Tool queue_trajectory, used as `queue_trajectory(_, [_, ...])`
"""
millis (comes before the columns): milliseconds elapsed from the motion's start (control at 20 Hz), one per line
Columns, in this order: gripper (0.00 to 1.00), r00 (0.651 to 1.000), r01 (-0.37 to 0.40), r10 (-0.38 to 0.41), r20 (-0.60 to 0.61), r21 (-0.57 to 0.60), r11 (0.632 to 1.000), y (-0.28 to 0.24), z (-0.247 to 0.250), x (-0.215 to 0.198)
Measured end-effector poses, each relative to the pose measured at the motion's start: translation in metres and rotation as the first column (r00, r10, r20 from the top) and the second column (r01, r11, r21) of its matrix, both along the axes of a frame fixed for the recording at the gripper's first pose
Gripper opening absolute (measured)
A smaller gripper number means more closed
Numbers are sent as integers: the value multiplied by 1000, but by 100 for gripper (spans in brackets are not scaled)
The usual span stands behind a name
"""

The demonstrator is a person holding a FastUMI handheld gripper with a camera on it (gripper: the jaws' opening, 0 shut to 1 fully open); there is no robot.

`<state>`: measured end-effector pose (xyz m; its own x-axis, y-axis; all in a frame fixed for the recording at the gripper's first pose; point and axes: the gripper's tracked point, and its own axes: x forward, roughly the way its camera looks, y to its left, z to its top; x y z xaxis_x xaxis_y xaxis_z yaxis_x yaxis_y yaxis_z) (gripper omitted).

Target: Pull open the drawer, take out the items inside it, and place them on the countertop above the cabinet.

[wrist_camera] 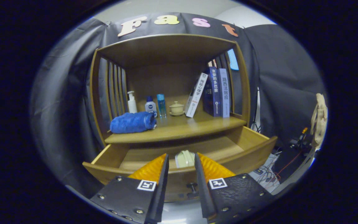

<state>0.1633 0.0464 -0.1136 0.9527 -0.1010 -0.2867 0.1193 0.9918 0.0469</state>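
Leftmost on the desk (179, 132) above the cabinet lay one rolled blue towel (133, 122), near the front edge. Behind it stood a white pump bottle (131, 102), then a small white bottle with a blue cap (150, 105), a clear blue bottle (161, 105) and a pale lidded cup on a saucer (176, 108). Further right, one white book (196, 95) leaned against two dark blue books (218, 92) standing upright by the side slats.

Below, the drawer (247, 155) stood pulled open, its wooden floor mostly bare. One pale green folded item (185, 158) lay inside near the front wall, its ribbed surface showing; what it was could not be told. The drawer's knob (192, 186) showed on the front panel below it.

The tool (181, 163) was spread open, gripping nothing, its fingers flanking the pale item without clearly touching it, and nothing stood between them.
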Motion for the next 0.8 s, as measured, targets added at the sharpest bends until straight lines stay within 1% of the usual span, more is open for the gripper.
queue_trajectory(250, [47, 998, 17, -17, -57, -5, 1000, 6, 11, 45])
queue_trajectory(400, [47, 991, 41, -42, -127, -8, 999, 5, 1, 66])
queue_trajectory(600, [47, 966, 63, -67, -250, -25, 998, 4, -29, 78])
queue_trajectory(800, [54, 930, 72, -81, -358, -38, 997, 0, -58, 84])
